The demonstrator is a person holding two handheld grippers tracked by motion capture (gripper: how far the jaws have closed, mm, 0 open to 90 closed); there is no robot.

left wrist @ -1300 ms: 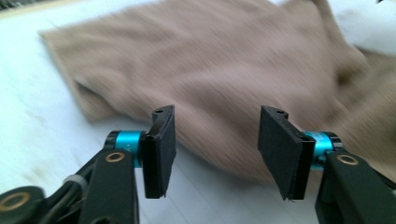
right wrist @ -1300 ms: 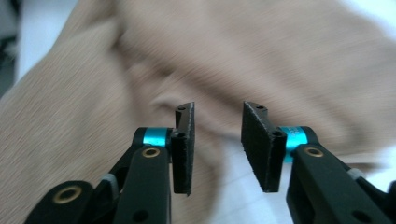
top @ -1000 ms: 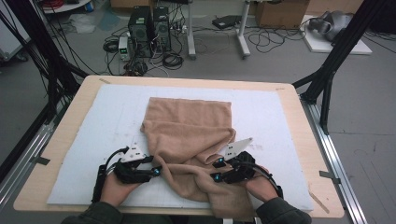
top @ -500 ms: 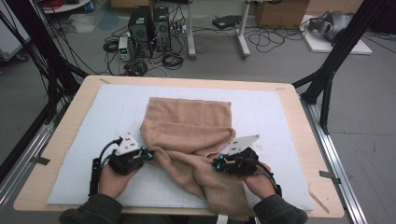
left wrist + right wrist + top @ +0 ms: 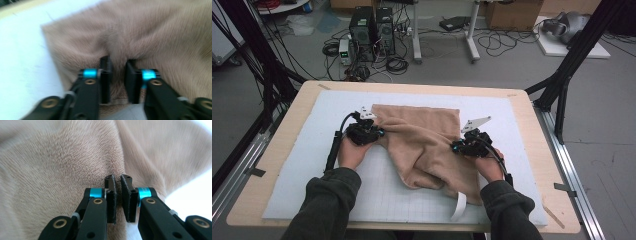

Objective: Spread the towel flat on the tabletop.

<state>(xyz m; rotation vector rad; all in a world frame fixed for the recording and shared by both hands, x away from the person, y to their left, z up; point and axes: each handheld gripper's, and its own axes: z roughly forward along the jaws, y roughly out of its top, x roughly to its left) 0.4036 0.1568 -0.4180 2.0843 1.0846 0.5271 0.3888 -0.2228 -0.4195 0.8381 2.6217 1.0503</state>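
Mid-frame on the desk [image 5: 282, 135], left tool [image 5: 379, 134] and right tool [image 5: 455, 146] each pinch the tan towel [image 5: 427, 140], the left's jaws having just eased slightly.

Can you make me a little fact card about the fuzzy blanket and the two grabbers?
cloth: tan fuzzy blanket, rumpled, part folded over
lies on: white mat on the wooden table
left hand-held gripper: pinches a fold at the blanket's left edge; jaws just eased a little
right hand-held gripper: clamped on a fold at its right edge
extra: white tag at the near edge
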